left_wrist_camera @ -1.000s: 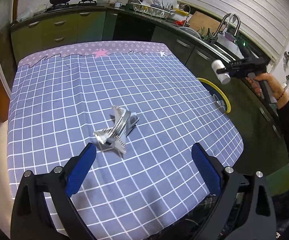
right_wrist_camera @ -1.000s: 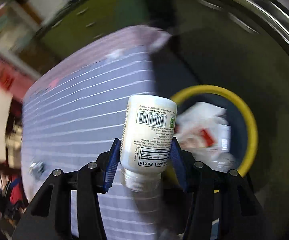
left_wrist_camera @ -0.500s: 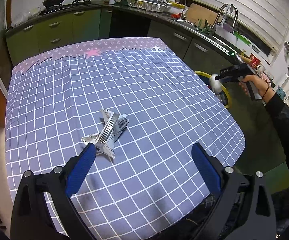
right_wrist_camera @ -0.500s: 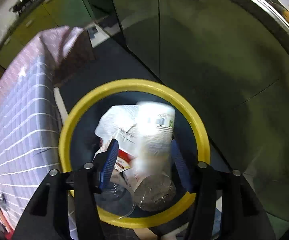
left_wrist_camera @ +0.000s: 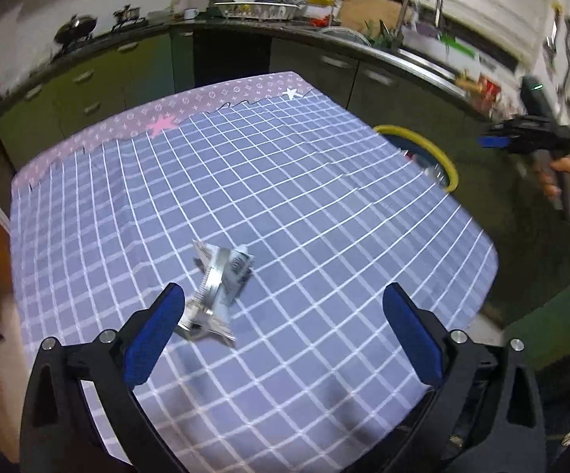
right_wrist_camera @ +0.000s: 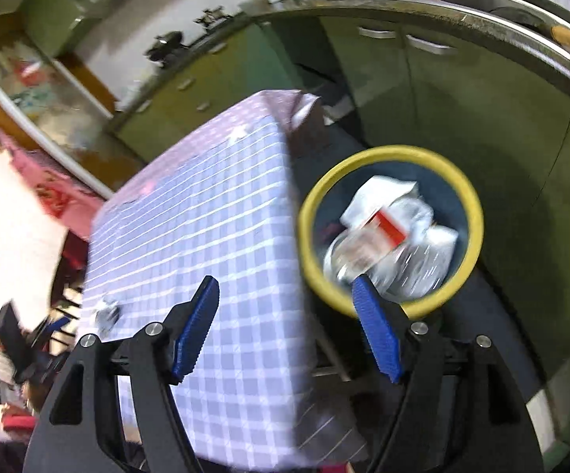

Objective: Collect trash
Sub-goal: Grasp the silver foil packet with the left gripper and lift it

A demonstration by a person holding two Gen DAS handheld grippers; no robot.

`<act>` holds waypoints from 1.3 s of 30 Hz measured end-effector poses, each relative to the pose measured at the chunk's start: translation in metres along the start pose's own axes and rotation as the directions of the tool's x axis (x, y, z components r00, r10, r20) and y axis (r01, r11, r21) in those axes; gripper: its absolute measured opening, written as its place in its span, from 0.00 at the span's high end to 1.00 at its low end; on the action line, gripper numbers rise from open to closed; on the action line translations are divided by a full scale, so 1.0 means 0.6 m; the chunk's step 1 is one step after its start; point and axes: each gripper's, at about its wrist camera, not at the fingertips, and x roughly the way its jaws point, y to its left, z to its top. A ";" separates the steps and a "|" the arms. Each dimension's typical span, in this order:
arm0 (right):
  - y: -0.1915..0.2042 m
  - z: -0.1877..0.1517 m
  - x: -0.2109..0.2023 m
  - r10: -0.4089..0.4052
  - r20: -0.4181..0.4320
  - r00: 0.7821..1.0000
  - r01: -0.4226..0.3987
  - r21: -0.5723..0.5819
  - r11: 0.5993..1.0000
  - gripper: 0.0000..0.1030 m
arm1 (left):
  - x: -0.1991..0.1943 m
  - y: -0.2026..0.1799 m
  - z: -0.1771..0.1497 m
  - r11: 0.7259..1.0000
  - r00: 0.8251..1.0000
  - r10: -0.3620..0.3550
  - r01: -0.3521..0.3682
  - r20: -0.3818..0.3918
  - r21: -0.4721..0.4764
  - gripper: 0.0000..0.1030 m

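Both fisheye views are bending straight lines hard toward dark, vignetted corners. Indoor light is falling evenly from above — the checked tablecloth is showing soft shadows near its close edge. Motion blur is smearing the right wrist view, especially the trash inside the yellow-rimmed bin — the left view is staying sharper.

Pretty open on the checked tablecloth: the only thing lying on it is the crumpled silver wrapper, just ahead of the left gripper, bare cloth all round. The yellow-rimmed bin sits tight against the table's side, its mouth unobstructed from above but packed with rubbish. Green cabinets close in behind it.
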 end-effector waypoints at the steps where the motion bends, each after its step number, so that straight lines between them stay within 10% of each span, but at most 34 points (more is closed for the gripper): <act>1: 0.003 -0.018 -0.007 0.014 0.001 1.000 -0.014 0.001 1.000 0.32 | 0.004 0.000 0.002 1.000 1.000 0.009 -0.008 -0.006 0.027 0.07; 17: -0.001 -0.120 -0.009 0.078 0.005 0.997 -0.078 0.065 0.995 0.27 | 0.127 0.059 0.020 0.997 0.980 -0.036 0.048 -0.196 0.061 0.08; 39: 0.023 -0.114 0.012 0.026 -0.017 1.000 -0.026 0.016 1.000 0.26 | 0.145 0.071 0.019 0.996 0.972 -0.050 0.065 -0.229 0.059 0.72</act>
